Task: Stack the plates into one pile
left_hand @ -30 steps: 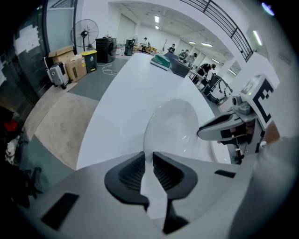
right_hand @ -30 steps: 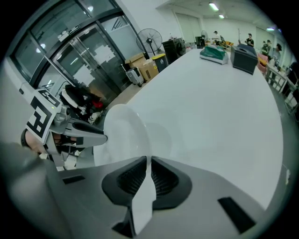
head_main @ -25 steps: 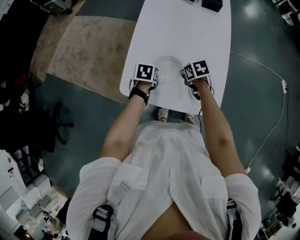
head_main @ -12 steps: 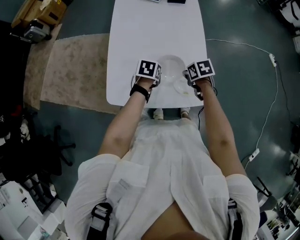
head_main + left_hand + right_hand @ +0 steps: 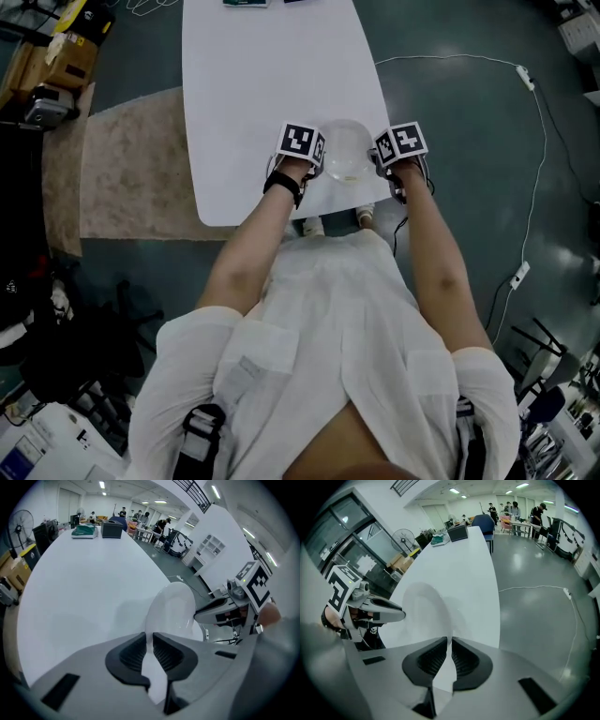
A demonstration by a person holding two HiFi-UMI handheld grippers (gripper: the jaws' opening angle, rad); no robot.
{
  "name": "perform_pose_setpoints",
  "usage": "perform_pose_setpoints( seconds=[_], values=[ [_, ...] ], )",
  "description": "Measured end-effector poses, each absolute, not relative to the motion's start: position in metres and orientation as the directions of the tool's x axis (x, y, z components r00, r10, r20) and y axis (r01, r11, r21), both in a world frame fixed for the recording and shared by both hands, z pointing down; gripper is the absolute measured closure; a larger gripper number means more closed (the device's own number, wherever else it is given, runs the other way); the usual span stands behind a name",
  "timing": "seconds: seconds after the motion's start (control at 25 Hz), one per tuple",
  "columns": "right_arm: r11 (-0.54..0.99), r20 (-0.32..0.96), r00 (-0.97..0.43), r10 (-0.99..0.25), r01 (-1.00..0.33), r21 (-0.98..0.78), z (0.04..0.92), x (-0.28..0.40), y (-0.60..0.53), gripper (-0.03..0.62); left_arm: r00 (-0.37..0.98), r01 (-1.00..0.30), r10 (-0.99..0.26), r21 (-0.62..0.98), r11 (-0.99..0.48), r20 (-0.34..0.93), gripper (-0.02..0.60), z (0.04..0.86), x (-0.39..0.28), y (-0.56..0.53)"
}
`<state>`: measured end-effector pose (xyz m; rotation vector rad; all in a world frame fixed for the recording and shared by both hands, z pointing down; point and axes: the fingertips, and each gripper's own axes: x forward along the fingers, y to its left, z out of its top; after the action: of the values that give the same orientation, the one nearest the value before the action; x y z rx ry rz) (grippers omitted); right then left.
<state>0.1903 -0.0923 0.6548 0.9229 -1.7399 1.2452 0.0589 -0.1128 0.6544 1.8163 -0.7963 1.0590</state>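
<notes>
The left gripper (image 5: 150,639) and right gripper (image 5: 450,641) are each nearly closed, pinching opposite rims of 1 white plate (image 5: 345,155) between them over the table (image 5: 244,94). No pile shows, so stacking looks unfinished.

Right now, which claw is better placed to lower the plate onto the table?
Left, probably. Both claws pinch opposite rims of the plate, but the left claw is over the table while the right claw hangs at its edge.
</notes>
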Motion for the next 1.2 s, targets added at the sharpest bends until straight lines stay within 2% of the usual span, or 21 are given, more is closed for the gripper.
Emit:
perform_pose_setpoints(
  seconds=[0.48,0.72,0.96,1.2],
  values=[
    [0.237,0.901,-0.426,-0.076,-0.886,-0.399,0.673,0.205,-0.085,0.54,0.459,-0.81,-0.051,0.394,-0.434,0.887,0.523,0.672,0.076,-0.109],
    [0.264,0.901,-0.423,-0.096,-0.883,-0.387,0.669,0.208,-0.087,0.54,0.469,-0.799,-0.055,0.398,-0.451,0.881,0.466,0.67,0.075,-0.107],
    [0.286,0.874,-0.444,-0.196,-0.879,-0.382,0.646,0.218,-0.097,0.54,0.469,-0.797,-0.13,0.356,-0.488,0.873,0.466,0.652,0.075,-0.115],
    [0.373,0.742,-0.534,-0.406,-0.838,-0.399,0.598,0.203,-0.12,0.542,0.549,-0.786,-0.274,0.377,-0.489,0.789,0.468,0.61,0.063,-0.133]
  ],
)
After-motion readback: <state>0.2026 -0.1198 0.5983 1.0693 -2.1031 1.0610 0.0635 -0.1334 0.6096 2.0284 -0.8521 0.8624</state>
